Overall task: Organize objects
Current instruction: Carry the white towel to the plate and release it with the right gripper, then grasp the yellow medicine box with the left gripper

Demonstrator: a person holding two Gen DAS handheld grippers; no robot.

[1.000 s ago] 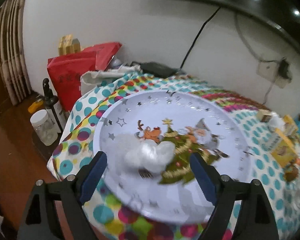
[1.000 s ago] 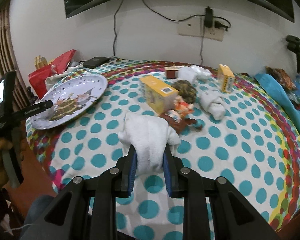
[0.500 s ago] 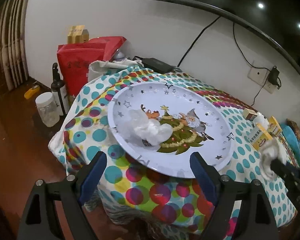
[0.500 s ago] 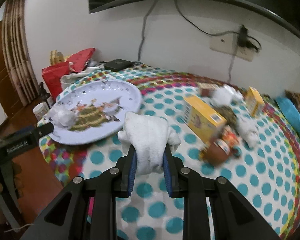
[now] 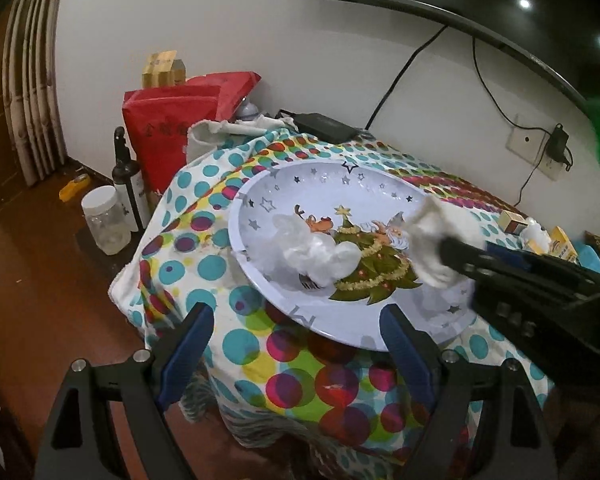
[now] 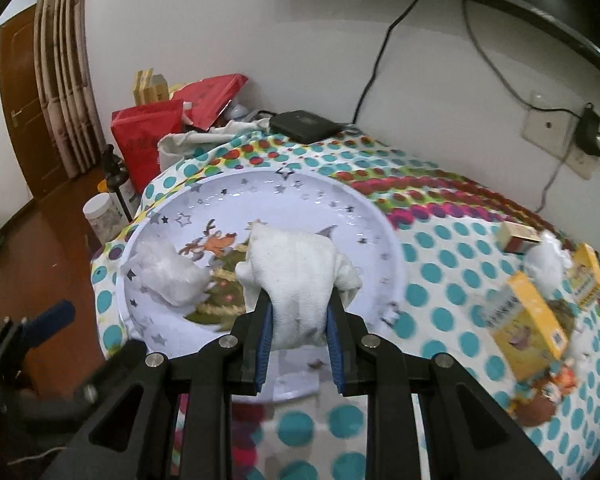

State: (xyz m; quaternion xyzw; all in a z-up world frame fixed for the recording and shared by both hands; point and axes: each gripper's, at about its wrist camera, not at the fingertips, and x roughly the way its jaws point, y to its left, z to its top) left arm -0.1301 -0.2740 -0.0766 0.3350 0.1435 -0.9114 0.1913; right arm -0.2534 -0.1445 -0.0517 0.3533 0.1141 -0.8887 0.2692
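Note:
My right gripper point(image 6: 300, 308) is shut on a rolled white cloth point(image 6: 300, 272) and holds it over the right part of the round Christmas plate point(image 6: 332, 200). The cloth point(image 5: 436, 240) and the right gripper point(image 5: 472, 252) also show in the left wrist view, above the plate point(image 5: 328, 176). A crumpled clear plastic wad point(image 5: 316, 254) lies on the plate's left part; it also shows in the right wrist view point(image 6: 168, 272). My left gripper point(image 5: 296, 344) is open and empty, below the plate's near rim at the table edge.
Yellow boxes point(image 6: 528, 320), a small brown box point(image 6: 518, 236) and white bundles point(image 6: 544, 264) lie on the polka-dot tablecloth to the right. Red bags point(image 5: 168, 128), a dark bottle point(image 5: 126, 176) and a jar point(image 5: 104, 220) stand left of the table. A black box point(image 6: 304, 124) sits by the wall.
My right gripper carried the white cloth leftward from the middle of the table to above the plate. My left gripper drew back from the plate toward the table edge, staying open.

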